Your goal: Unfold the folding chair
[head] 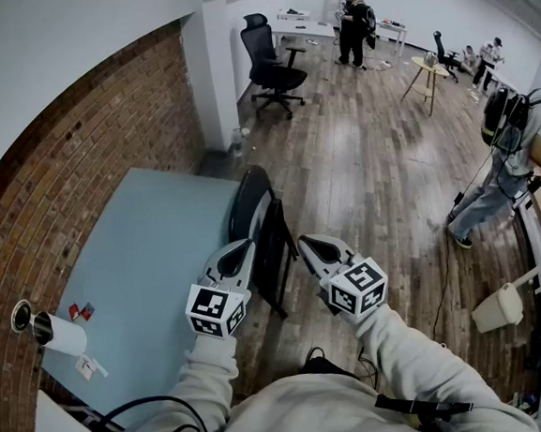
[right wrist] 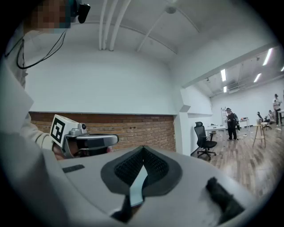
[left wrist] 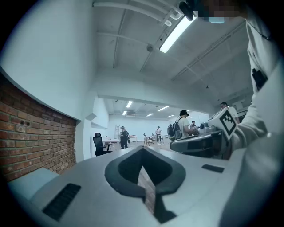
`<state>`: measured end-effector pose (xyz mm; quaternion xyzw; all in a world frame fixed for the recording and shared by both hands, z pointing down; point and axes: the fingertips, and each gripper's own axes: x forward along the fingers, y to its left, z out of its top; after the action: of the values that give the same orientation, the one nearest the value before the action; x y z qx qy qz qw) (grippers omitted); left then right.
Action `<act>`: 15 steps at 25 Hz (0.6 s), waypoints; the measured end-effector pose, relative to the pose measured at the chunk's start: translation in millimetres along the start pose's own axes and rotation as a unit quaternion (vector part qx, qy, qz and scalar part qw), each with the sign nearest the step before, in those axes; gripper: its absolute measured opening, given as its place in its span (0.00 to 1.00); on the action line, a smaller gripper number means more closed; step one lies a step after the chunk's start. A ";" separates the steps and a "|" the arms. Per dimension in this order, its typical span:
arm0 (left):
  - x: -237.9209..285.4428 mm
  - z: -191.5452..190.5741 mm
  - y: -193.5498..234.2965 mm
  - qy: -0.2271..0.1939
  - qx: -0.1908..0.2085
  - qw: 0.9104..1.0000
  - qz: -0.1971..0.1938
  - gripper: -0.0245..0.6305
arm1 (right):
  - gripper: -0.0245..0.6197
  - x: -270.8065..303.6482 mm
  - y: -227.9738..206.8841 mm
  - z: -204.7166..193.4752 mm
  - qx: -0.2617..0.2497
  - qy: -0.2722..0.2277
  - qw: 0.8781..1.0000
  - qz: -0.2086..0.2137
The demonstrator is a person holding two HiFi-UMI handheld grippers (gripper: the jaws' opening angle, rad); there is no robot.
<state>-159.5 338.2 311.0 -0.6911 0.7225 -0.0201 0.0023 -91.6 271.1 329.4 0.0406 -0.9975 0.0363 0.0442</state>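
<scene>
Head view: folded black metal chair point(head: 250, 201) stands upright just ahead, between my left gripper point(head: 242, 248) and right gripper point(head: 309, 245); both closed on nothing, left nearer.

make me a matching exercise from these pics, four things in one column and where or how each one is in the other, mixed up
Things
1. folding chair
2. office chair
3. wooden stool
4. left gripper

Place or state
A. jaws shut, nothing between them
B. tan, far off, to the right of the standing person in black
C. folded flat, beside the edge of the blue table
D. black, on wheels, next to the white pillar

Pairs: 1-C, 2-D, 3-B, 4-A
</scene>
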 end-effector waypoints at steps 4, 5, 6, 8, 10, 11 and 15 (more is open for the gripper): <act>45.2 2.4 14.7 -0.003 0.000 1.000 0.008 0.04 | 0.05 15.4 -41.4 7.4 -0.007 -0.008 1.000 0.008; 56.7 4.9 17.5 -0.004 0.003 1.000 0.010 0.04 | 0.05 18.9 -53.5 10.4 -0.010 -0.010 1.000 0.010; 68.2 7.8 19.7 -0.004 0.008 1.000 0.012 0.04 | 0.05 22.1 -66.8 13.6 -0.012 -0.012 1.000 0.011; 90.3 12.9 25.6 -0.002 0.016 1.000 0.020 0.04 | 0.05 30.0 -92.7 19.0 -0.007 -0.014 1.000 0.016; 106.3 13.9 32.8 0.006 0.017 0.999 0.034 0.04 | 0.05 38.4 -108.6 18.5 0.000 -0.009 1.000 0.030; 111.8 12.6 34.3 0.010 0.015 0.999 0.041 0.04 | 0.05 40.7 -113.1 15.8 0.002 -0.006 0.999 0.038; 135.6 5.6 38.8 0.027 0.015 0.998 0.058 0.04 | 0.05 52.5 -138.4 11.1 0.006 0.000 0.998 0.057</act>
<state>-204.1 204.3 307.4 -0.6471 0.7608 -0.0493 -0.0056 -133.0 128.6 332.7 -0.0159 -0.9980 0.0443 0.0414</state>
